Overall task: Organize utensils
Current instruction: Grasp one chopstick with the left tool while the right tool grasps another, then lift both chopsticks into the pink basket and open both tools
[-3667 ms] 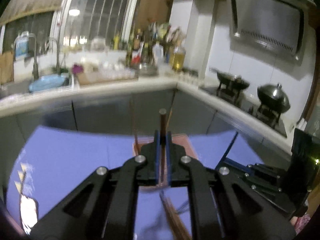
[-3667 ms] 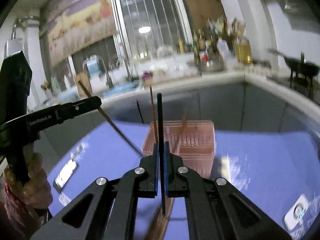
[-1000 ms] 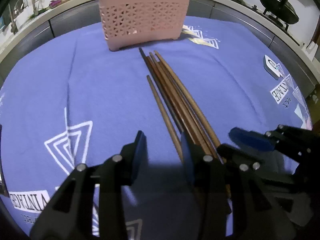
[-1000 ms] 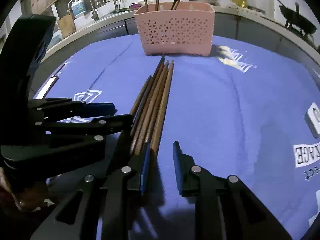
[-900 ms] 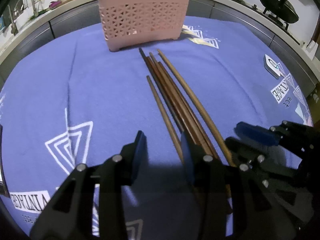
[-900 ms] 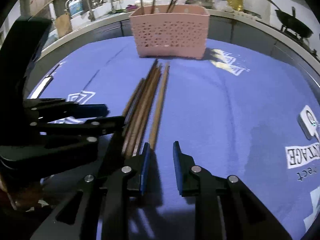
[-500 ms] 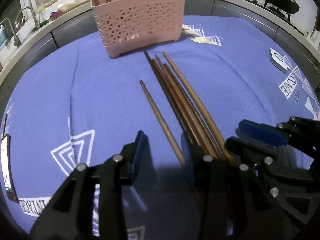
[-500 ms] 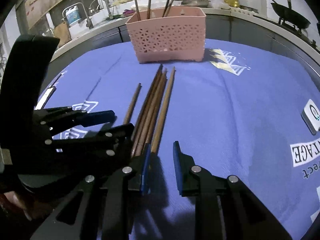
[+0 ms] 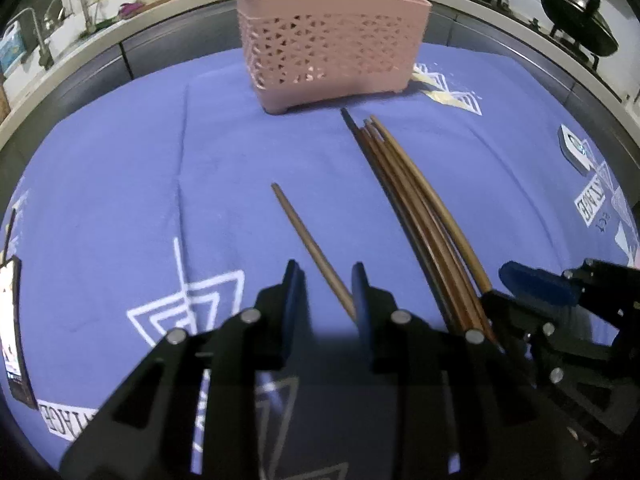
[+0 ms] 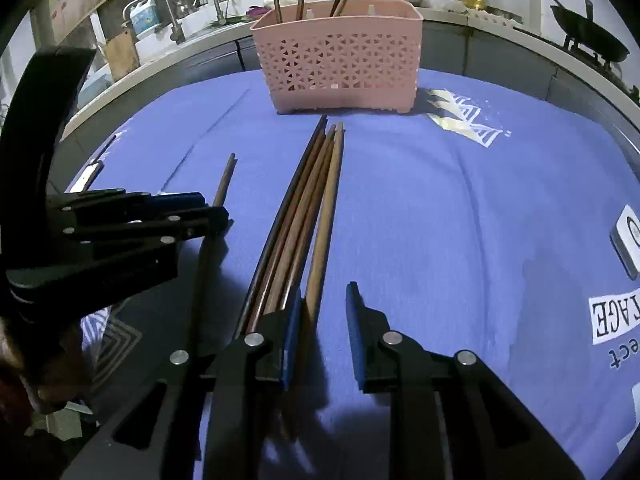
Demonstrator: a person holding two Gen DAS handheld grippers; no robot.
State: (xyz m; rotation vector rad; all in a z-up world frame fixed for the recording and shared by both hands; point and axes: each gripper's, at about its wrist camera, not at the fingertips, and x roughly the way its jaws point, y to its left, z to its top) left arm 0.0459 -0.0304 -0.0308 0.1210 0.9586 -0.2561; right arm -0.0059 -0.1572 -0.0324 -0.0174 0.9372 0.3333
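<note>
A pink lattice basket (image 9: 332,40) (image 10: 340,56) stands at the far side of a purple cloth, with a few chopsticks standing in it. A bundle of several brown chopsticks (image 9: 416,208) (image 10: 304,208) lies on the cloth. One single chopstick (image 9: 310,246) (image 10: 222,188) lies apart, left of the bundle. My left gripper (image 9: 326,284) is open, its fingers on either side of the single chopstick's near end. My right gripper (image 10: 322,304) is open, with the rightmost chopstick of the bundle (image 10: 324,220) just inside its left finger.
The purple cloth (image 9: 120,184) has white prints. A small white tag (image 9: 574,152) (image 10: 628,240) lies at the right. A dark phone-like object (image 9: 12,328) lies at the left edge. A counter with sink and stove rings the table.
The single chopstick has shifted left, away from the bundle, and now lies between my left fingers. Both grippers, shut on chopsticks 3.7 s ago, stay open low over the cloth.
</note>
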